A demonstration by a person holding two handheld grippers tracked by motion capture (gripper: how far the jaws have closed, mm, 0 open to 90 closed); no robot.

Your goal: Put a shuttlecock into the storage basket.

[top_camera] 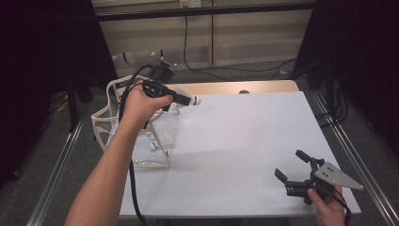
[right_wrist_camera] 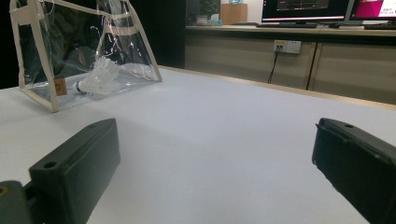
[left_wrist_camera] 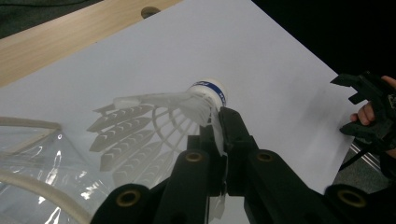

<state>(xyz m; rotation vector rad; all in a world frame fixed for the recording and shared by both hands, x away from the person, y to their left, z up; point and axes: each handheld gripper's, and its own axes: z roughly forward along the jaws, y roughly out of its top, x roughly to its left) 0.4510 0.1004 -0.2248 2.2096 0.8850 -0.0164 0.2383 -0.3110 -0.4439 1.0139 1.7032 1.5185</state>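
Observation:
My left gripper [top_camera: 181, 99] hangs above the table's far left, over the clear bag [top_camera: 110, 123], and is shut on a white shuttlecock [top_camera: 194, 100]. In the left gripper view, the gripper [left_wrist_camera: 219, 128] pinches the edge of the shuttlecock's [left_wrist_camera: 154, 123] feather skirt, and the blue-banded cork points away. Another shuttlecock [right_wrist_camera: 99, 74] lies inside the bag [right_wrist_camera: 44, 51] in the right gripper view, also seen as a shuttlecock [top_camera: 154, 145] from above. My right gripper [top_camera: 289, 165] rests low at the near right corner, open with nothing between its fingers. In its own view the right gripper [right_wrist_camera: 215, 135] faces the bag.
A white sheet [top_camera: 244, 146] covers the table, with a wooden strip [top_camera: 235, 87] along the far edge. The bag has cream trim and stands open at the table's left edge. Cables [top_camera: 133, 188] trail from the left gripper. Metal rails [top_camera: 350, 155] run beside the table.

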